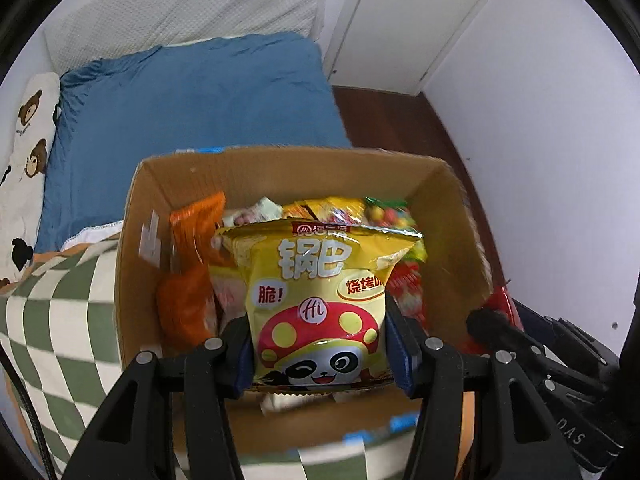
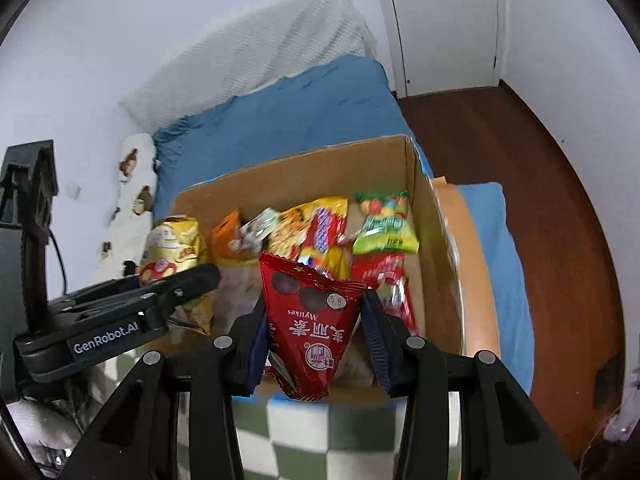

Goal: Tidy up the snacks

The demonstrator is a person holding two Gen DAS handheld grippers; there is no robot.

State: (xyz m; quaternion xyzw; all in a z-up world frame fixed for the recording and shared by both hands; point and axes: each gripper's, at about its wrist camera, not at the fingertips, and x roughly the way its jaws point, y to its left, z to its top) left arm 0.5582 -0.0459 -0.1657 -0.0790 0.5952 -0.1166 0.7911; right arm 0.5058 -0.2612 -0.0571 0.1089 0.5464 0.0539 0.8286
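Observation:
My left gripper [image 1: 320, 354] is shut on a yellow snack bag [image 1: 316, 300] with a mushroom-capped panda, held over the open cardboard box [image 1: 448, 232]. My right gripper [image 2: 314, 338] is shut on a red Mylikes bag [image 2: 312, 324], upside down, above the box's near edge [image 2: 304, 172]. Inside the box lie an orange packet [image 1: 192, 272], a yellow packet [image 2: 308, 224], a green candy bag [image 2: 386, 226] and a red packet [image 2: 390, 280]. In the right wrist view the left gripper [image 2: 176, 292] and its yellow bag [image 2: 174, 248] show over the box's left side.
The box stands on a green-and-white checked cloth [image 1: 60, 320] on a bed with a blue sheet [image 1: 192, 100]. A bear-print pillow [image 1: 28, 152] lies at the left. Dark wooden floor [image 2: 520, 152] and a white door [image 2: 444, 24] lie to the right.

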